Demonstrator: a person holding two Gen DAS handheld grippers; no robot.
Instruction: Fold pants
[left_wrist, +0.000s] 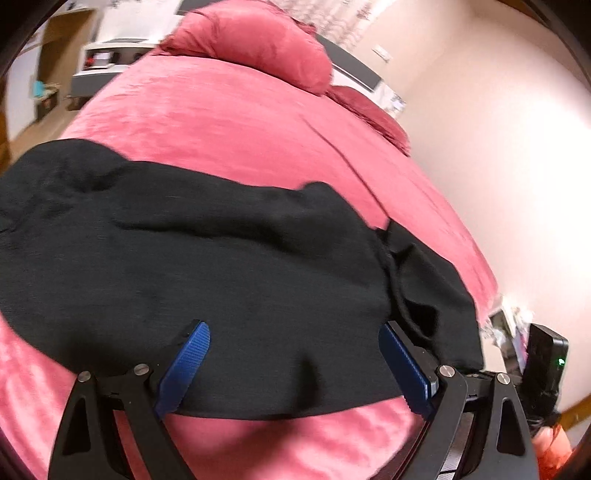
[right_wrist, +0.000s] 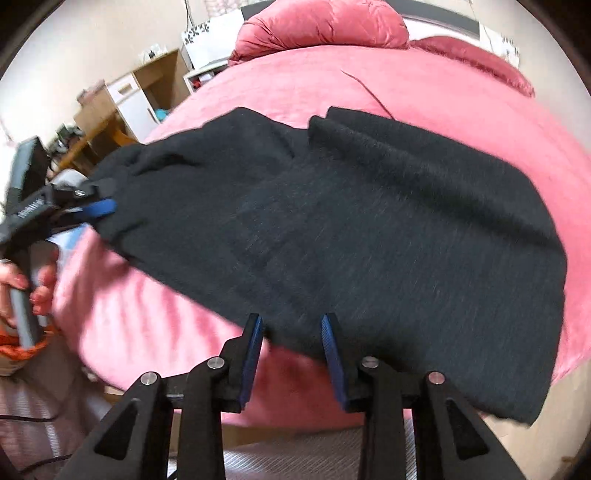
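While black pants (right_wrist: 369, 236) sprawl across the pink bed (right_wrist: 424, 96) ahead of both finger pairs | right gripper (right_wrist: 291, 328) open, edge between jaws | left gripper (left_wrist: 293, 334) open, empty | risk: shallow bite slips, fold skews

One pair of black pants (right_wrist: 369, 240); one pink bed (right_wrist: 461, 110); two pillows (right_wrist: 321, 26); two grippers (right_wrist: 293, 325).
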